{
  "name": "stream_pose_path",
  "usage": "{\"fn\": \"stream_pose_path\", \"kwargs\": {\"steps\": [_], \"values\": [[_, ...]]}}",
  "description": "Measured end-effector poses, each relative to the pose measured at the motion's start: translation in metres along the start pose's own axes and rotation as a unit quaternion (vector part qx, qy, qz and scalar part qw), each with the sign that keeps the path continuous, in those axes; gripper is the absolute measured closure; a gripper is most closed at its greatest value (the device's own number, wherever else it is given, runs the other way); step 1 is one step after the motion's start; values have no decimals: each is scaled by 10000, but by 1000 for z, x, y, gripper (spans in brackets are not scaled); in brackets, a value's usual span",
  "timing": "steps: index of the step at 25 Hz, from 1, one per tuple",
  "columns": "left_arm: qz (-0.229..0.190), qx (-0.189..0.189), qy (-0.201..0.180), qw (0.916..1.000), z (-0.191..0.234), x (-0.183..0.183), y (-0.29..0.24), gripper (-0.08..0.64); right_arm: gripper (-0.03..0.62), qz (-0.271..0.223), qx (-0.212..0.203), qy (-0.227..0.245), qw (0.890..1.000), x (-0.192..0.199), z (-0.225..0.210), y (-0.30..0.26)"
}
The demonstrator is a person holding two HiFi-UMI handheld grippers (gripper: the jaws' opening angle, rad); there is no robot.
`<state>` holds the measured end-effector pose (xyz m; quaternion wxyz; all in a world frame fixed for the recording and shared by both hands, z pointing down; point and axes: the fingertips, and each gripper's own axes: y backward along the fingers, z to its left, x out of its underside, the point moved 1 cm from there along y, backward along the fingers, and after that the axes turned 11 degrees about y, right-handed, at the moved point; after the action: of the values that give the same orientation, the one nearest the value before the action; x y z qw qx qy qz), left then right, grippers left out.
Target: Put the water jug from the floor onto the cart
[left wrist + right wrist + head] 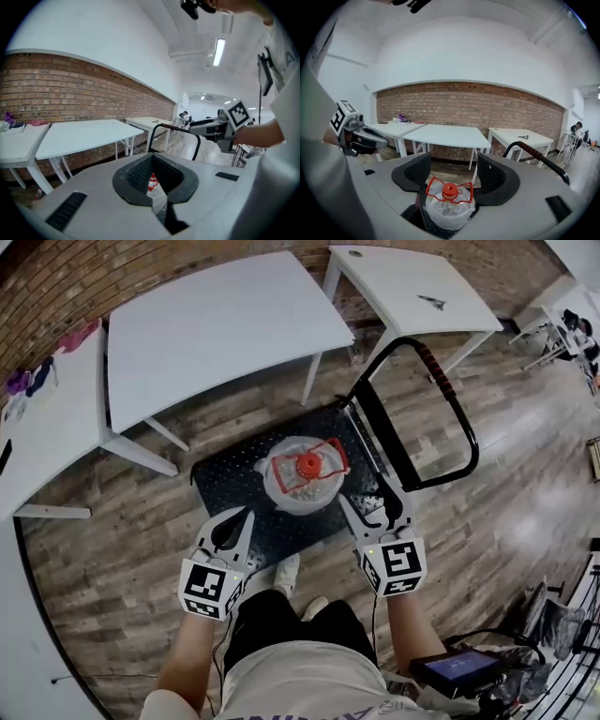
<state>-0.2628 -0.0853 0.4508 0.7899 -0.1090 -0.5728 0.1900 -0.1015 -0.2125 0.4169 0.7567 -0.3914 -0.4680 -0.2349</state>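
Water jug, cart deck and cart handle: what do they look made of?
Water jug: clear, glossy plastic, judging by its see-through, glinting wall; the cap is orange-red, probably plastic too.
Cart deck: matte black with a fine dotted texture, likely rubber matting or moulded plastic.
Cart handle: glossy black tube, probably painted metal, with a red-and-black striped grip.
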Motion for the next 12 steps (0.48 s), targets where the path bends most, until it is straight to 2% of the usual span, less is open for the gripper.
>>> {"fn": "stream_pose_path", "kwargs": {"steps": [2, 9, 12], "values": [[-43, 103, -94, 9999, -9, -5, -1, 558, 291, -118, 264, 51, 9996, -4, -5, 32], [-262, 314, -310, 9987, -60, -17, 18, 560, 544, -370, 1194, -41, 9922, 6, -20, 140], [-406, 411, -456, 9973, -92, -19, 36, 558, 578, -462, 1415, -97, 9888, 9, -24, 180]]}}
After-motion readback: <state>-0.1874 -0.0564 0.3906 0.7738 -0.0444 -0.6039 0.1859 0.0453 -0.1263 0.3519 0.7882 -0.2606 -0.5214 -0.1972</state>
